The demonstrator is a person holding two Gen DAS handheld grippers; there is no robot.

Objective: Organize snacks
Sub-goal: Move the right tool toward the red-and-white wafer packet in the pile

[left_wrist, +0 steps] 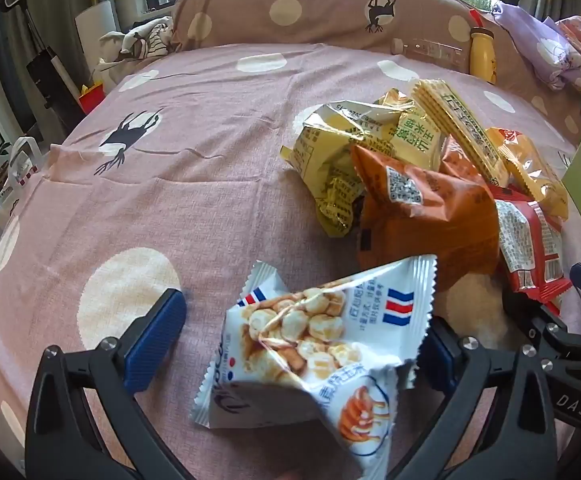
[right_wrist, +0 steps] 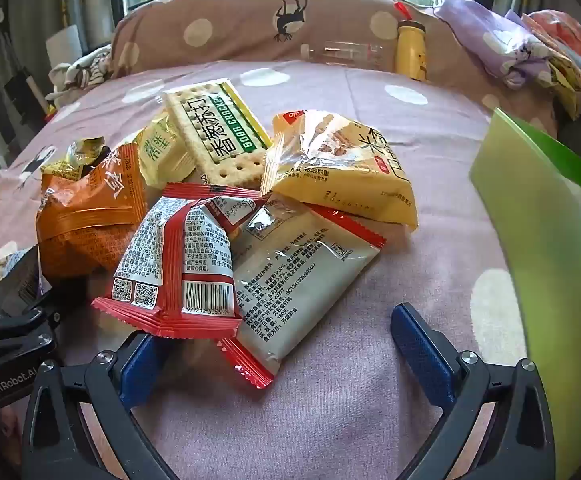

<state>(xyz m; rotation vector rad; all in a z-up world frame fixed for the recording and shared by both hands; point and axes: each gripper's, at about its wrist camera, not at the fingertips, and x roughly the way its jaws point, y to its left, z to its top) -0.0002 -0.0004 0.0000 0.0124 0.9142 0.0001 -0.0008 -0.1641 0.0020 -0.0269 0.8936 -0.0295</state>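
Two grippers over pink dotted bedspread (left_wrist: 194, 168), fingers of both spread wide. Left gripper (left_wrist: 302, 344) straddling white popcorn packet (left_wrist: 310, 344), packet between the fingers, contact not discernible. Right gripper (right_wrist: 282, 344) low before snack heap: red-and-white packet (right_wrist: 174, 276) over its left finger, beige packet (right_wrist: 290, 272) beside, orange packet (right_wrist: 86, 220), yellow packet (right_wrist: 342, 168) and cracker pack (right_wrist: 218, 132) behind; green bin (right_wrist: 550, 248) at right.
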